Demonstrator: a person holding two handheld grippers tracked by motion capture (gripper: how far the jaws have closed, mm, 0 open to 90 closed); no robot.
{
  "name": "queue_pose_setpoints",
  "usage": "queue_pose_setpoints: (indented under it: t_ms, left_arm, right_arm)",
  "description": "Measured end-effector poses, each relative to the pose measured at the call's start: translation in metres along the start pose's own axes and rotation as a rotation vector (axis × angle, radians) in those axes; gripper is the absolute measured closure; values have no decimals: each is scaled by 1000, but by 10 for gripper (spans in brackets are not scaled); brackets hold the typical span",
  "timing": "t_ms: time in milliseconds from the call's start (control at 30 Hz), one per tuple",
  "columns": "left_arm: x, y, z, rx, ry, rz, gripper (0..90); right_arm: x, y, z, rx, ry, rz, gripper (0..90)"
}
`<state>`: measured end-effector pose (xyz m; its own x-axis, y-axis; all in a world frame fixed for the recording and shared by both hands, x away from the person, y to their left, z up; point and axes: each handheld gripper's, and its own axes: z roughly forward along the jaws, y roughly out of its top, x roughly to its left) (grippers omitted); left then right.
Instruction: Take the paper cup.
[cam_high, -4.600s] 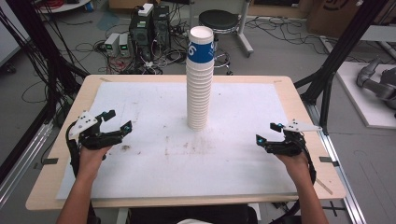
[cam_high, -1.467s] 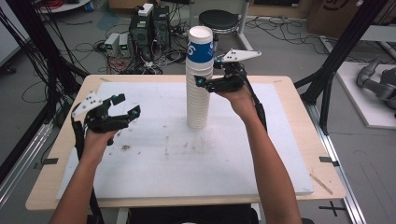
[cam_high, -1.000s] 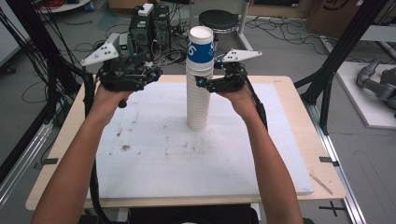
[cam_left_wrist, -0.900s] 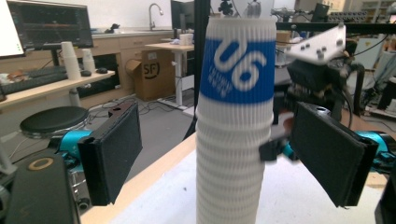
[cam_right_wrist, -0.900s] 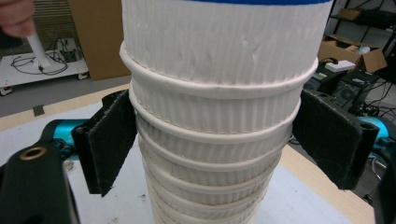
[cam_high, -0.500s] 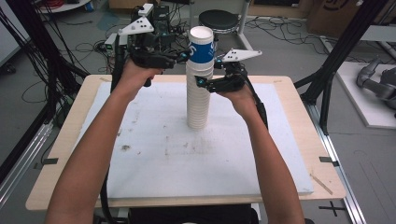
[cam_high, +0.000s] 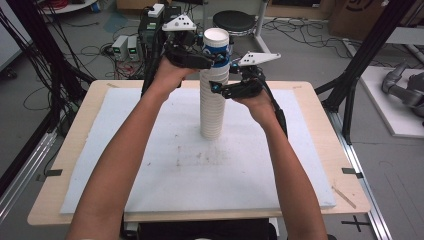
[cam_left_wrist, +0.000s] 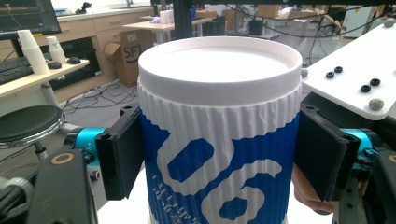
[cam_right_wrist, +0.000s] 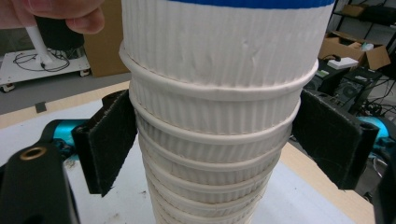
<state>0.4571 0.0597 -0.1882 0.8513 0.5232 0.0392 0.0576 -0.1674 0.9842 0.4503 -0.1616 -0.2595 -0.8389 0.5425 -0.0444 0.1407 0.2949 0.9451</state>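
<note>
Lab floor thick with cables and a stool (cam_high: 234, 21) behind the table (cam_high: 320, 107); a white mat (cam_high: 165, 165) covers most of the top, bare all round the stack (cam_high: 214, 107) standing mid-mat, toward the far edge. Left gripper (cam_high: 212, 61) has just been closing: its pads clamp the blue-printed top cup (cam_left_wrist: 219, 140). Right gripper (cam_high: 220, 90) sits lower, pads against the stack's rims; how firmly, I cannot tell. Right gripper view shows a fingertip (cam_right_wrist: 70, 14) above; left gripper view shows spare cups (cam_left_wrist: 28, 46) on a desk.
</note>
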Motion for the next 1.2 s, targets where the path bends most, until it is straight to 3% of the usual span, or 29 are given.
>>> queue_pose_setpoints:
  t_ms: [133, 267, 500, 633, 733, 867, 967, 1200]
  left_arm:
    - [0, 4, -1, 4, -2, 16, 251]
    - [1, 15, -9, -84, 1, -16, 259]
    - [-1, 48, -31, -200, 14, -34, 259]
    - [1, 59, -51, -238, 54, -39, 259]
    - [4, 58, -59, -237, 66, -39, 259]
    - [10, 46, -76, -208, 88, -41, 259]
    - [13, 25, -88, -175, 102, -43, 259]
    - [7, -50, -111, -127, 98, -52, 259]
  right_arm:
    - [0, 0, 0, 1, 4, -1, 153]
    - [0, 0, 0, -1, 4, -2, 153]
    - [0, 0, 1, -3, 6, -6, 152]
    - [0, -1, 1, -4, 1, 7, 144]
    - [2, -3, -1, -10, -7, 11, 145]
    - [2, -4, -6, -9, -20, 9, 144]
    - [1, -8, -17, -12, -24, 7, 145]
    - [1, -30, -48, 40, -42, -12, 146]
